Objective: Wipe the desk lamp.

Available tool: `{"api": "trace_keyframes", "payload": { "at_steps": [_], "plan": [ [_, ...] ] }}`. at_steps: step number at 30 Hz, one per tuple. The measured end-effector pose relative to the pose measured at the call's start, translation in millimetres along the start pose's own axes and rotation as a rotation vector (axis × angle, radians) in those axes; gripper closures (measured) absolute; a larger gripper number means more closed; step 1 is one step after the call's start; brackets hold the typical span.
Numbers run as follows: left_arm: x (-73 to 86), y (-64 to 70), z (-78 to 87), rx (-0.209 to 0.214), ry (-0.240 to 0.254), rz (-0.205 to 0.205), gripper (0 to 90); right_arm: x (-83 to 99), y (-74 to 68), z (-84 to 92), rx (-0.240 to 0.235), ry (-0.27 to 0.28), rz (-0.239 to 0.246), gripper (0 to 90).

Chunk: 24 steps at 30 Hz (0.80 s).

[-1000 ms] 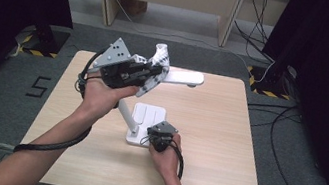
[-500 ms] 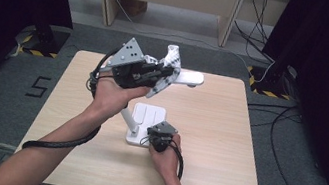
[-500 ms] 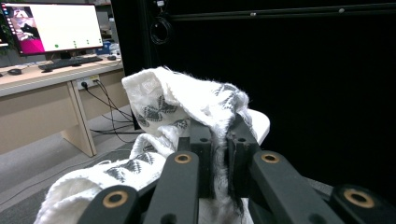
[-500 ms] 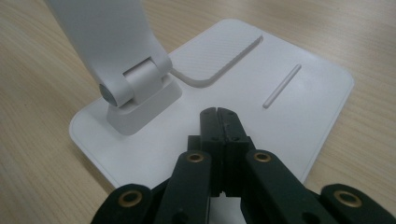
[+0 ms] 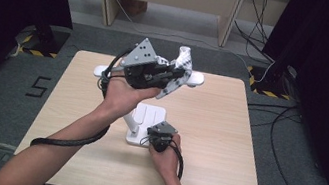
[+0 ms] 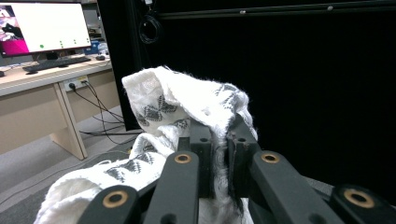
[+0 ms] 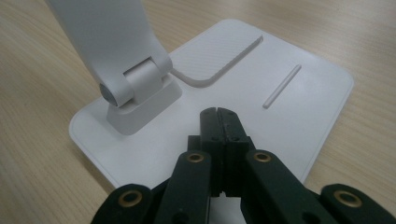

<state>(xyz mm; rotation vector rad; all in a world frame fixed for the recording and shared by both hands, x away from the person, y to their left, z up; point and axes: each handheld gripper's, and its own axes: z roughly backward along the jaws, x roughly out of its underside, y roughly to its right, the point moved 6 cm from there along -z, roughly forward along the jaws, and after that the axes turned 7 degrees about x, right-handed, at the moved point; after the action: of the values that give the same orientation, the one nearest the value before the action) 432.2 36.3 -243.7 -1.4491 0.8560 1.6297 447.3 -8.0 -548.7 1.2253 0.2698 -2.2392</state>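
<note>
A white cloth with a grey pattern [image 5: 180,67] hangs from my left gripper [image 5: 174,77], which is shut on it and held up over the long head [image 5: 196,79] of a white desk lamp. In the left gripper view the cloth [image 6: 187,100] bunches up over and between the closed jaws of the left gripper [image 6: 219,135]. My right gripper [image 5: 150,137] is shut with nothing in it. Its tips [image 7: 218,114] sit low over the lamp's flat white base [image 7: 289,107], close to the hinge of the lamp's arm [image 7: 140,88].
The lamp base [image 5: 148,115] stands mid-table on a light wooden table [image 5: 224,148]. Grey floor surrounds the table, with desk legs and cables at the back. A monitor and keyboard [image 6: 51,60] are on a desk far off.
My left hand has carried the cloth to the right along the lamp head. The right hand has stayed on the lamp base.
</note>
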Motion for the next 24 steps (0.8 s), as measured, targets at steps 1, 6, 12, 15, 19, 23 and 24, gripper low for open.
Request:
{"api": "trace_keyframes", "payload": {
  "at_steps": [1, 6, 12, 15, 19, 23, 24],
  "plan": [
    [-0.3, 0.8, -1.1, 0.002, -0.002, 0.0, 83.7, 0.0, 0.0, 0.0, 0.0, 0.0, 0.0, 90.0],
    [-1.7, 3.9, -6.8, 0.01, -0.008, -0.005, 83.7, 0.0, 0.3, -0.1, 0.001, 0.001, 0.004, 90.0],
    [-3.1, 7.7, -13.5, 0.028, -0.011, -0.017, 83.6, 0.0, 0.2, -0.1, 0.001, 0.001, 0.004, 90.0],
    [-3.8, 9.1, -16.1, 0.033, -0.013, -0.018, 83.6, 0.0, 0.2, -0.1, 0.001, 0.001, 0.004, 90.0],
    [-4.8, 12.2, -19.2, 0.045, -0.013, -0.029, 83.6, -0.1, 0.3, -0.1, 0.001, 0.002, 0.005, 90.0],
    [-5.0, 14.3, -20.9, 0.053, -0.015, -0.035, 83.6, -0.1, 0.3, -0.1, 0.002, 0.002, 0.006, 90.0],
    [-5.1, 15.6, -21.4, 0.056, -0.014, -0.036, 83.6, 0.0, 0.2, -0.1, 0.001, 0.001, 0.005, 90.0]
  ]
}}
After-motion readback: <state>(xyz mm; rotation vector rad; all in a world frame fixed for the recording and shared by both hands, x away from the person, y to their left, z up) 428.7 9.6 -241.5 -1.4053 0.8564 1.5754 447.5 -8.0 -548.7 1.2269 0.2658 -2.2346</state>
